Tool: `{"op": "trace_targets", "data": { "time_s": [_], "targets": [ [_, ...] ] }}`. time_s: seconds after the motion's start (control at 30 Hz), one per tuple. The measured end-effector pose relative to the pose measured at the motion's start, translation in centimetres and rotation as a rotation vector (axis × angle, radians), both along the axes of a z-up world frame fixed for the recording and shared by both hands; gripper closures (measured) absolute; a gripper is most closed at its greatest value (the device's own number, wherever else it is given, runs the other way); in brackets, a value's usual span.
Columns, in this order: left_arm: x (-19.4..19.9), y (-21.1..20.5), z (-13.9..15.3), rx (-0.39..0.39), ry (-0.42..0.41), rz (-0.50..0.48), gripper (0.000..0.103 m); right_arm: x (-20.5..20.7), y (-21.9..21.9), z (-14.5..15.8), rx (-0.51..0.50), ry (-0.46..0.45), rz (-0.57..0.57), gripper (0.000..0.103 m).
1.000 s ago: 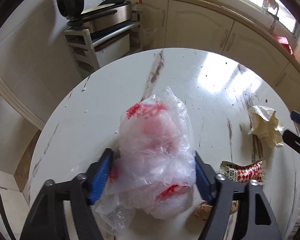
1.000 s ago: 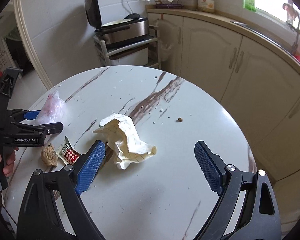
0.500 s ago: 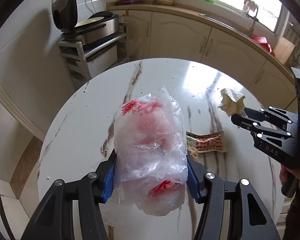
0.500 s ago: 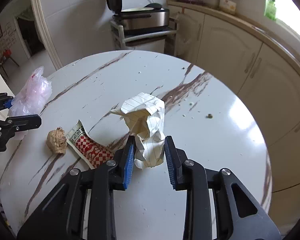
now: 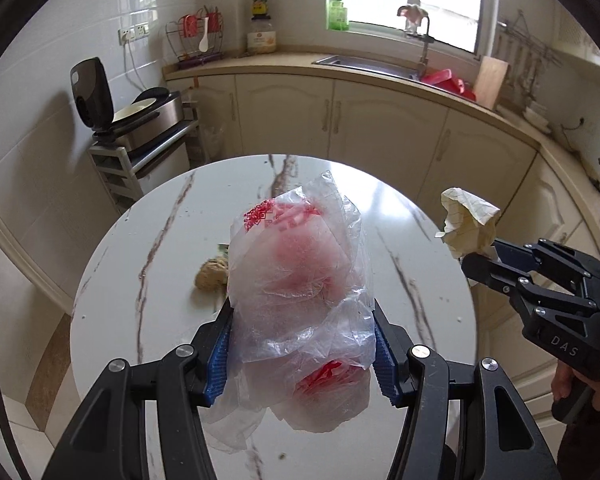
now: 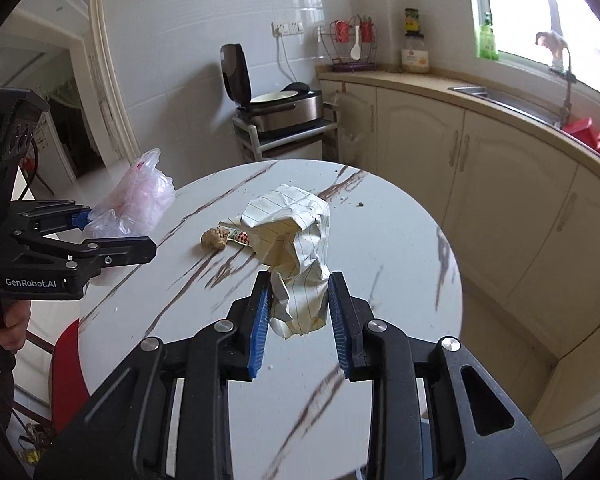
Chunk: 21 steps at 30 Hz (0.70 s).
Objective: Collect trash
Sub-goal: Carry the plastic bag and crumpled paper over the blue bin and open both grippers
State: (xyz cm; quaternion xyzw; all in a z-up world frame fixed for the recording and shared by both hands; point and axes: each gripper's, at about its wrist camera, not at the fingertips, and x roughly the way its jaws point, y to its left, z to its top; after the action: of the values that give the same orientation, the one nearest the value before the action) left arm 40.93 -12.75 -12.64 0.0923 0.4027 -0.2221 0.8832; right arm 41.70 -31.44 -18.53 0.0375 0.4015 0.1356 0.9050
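- The left gripper (image 5: 302,354) is clamped on a crumpled clear plastic bag (image 5: 300,280) with red print, held in the air above the round marble table (image 5: 148,248).
- The right gripper (image 6: 298,320) has just closed its jaws onto a crumpled sheet of lined paper (image 6: 294,248), its blue pads pressing both sides, and the paper is lifted clear of the table.
- On the table lie a brown crumpled lump (image 6: 215,238) and, just beside it, a snack wrapper (image 6: 240,236) with red checks, partly hidden behind the paper in the right wrist view.
- A few dark crumbs (image 6: 360,204) sit near the table's far edge.
- Beyond the table stand cream cabinets (image 5: 380,128), a sink (image 5: 364,64) under the window, and an open electric cooker (image 6: 276,100) on a small rack.
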Motion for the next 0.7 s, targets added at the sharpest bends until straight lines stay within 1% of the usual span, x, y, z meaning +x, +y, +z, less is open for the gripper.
{"op": "trace_targets", "data": {
  "time_s": [0.17,0.33,0.53,0.7],
  "targets": [
    [-5.4,-4.8,-0.4,-0.005,0.014,-0.107,0.048,-6.3,-5.0,0.2,0.061,-0.02,-0.116,0.075],
    [-8.4,-10.3,-1.9,0.011,0.042,-0.22,0.048,-11.1,-10.0,-1.3,0.098,-0.015,-0.26,0.074],
    [-8.9,-16.5,-4.8,0.027,0.113,-0.309,0.048,-15.3,-15.1,-5.2,0.124,0.031,-0.418,0.073],
    [-8.4,-20.7,-7.8,0.064,0.168,-0.357,0.048,-16.8,-18.6,-9.6,0.188,0.096,-0.505,0.071]
  ]
}}
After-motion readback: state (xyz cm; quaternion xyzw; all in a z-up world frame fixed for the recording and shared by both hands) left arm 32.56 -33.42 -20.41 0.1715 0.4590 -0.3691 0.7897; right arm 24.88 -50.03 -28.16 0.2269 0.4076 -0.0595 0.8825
